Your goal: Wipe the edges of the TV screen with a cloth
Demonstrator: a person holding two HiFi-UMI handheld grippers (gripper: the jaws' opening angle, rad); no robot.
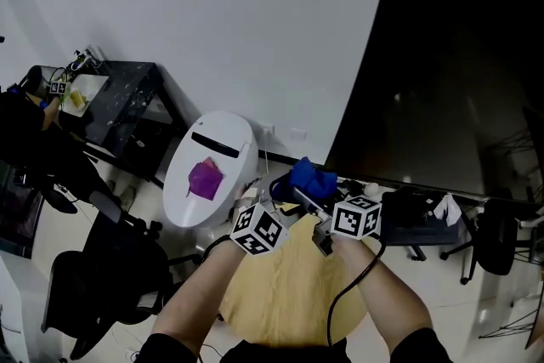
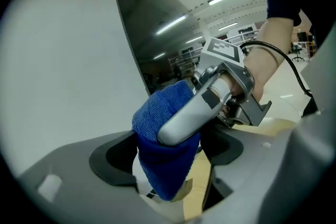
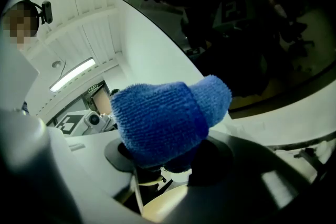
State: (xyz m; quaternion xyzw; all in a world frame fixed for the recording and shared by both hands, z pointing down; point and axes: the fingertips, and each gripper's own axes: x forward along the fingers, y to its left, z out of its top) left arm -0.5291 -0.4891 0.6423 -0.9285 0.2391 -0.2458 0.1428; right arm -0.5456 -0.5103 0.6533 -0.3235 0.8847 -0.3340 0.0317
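By the white wall (image 1: 212, 13), right gripper (image 3: 168, 149) is clamping cloth (image 1: 311, 176), left gripper (image 2: 170, 165) is gaping open; pre-wipe, probably needing a reach to TV screen (image 1: 459, 55) edge.

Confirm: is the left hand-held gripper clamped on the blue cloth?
No, the left hand-held gripper has its jaws wide apart, while the right hand-held gripper pinches the blue cloth.

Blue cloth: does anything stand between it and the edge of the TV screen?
Nothing visible does. The blue cloth is clamped in the right tongs, and in the right gripper view only open air lies between it and the edge of the dark TV screen.
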